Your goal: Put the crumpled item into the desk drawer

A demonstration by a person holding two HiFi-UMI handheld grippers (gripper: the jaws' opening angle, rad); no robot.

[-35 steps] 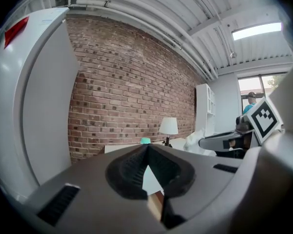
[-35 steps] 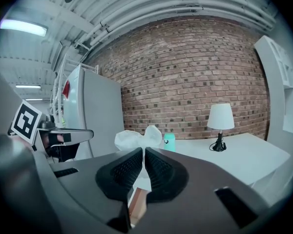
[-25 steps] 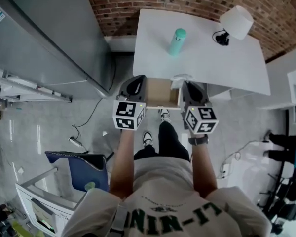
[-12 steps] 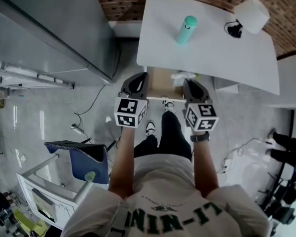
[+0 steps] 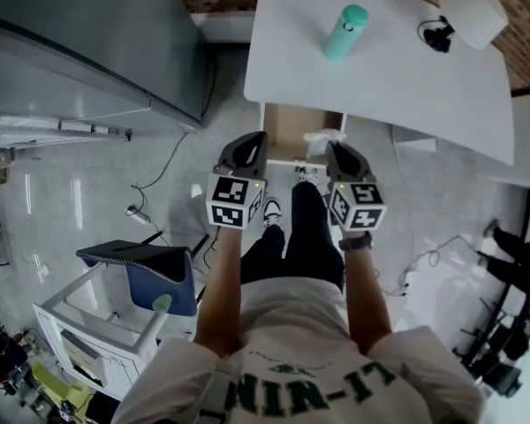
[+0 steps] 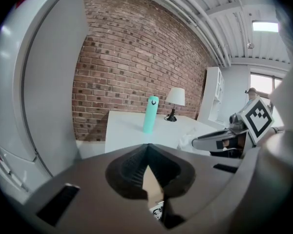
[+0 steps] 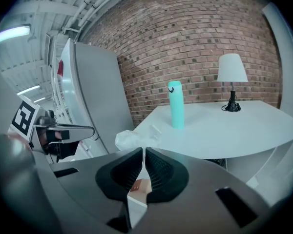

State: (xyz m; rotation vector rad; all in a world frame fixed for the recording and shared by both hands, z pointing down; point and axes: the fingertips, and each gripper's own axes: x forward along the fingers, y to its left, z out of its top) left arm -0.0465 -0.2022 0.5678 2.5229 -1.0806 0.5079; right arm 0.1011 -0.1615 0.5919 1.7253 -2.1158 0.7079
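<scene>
**Right claw (image 7: pixel 143 148) pinches the wad (image 7: pixel 131 139) by the open drawer (image 5: pixel 291 129)**

Right claw is shut tight, and its tips pinch a thin bit of the crumpled wad. The wad is white and partly see-through, like thin plastic. It puffs out just past the tips. From the head view it shows right in front of this claw, over the right side of the open drawer. I cannot tell if it touches the drawer.

Left claw (image 6: pixel 148 145) is shut too, tip to tip, with nothing in it. It is beside the right claw, on that claw's left, with a gap between them. Its tips point at the left side of the drawer, near the front edge. Both claws point ahead and a bit down.

The drawer is brown inside. It is pulled out from under a white desk (image 5: pixel 380 69), which lies past both claws. A teal bottle (image 5: pixel 345 32) stands upright on the desk, ahead of the claws. A white lamp (image 5: pixel 473 11) stands further on, off to the right of the right claw. A brick wall (image 7: pixel 185 43) is behind the desk.

A big grey cabinet (image 5: pixel 97 34) stands to the left of the left claw. A blue chair (image 5: pixel 150 272) is back behind the left claw. The person's shoes (image 5: pixel 270 212) show low down between the two claws.
</scene>
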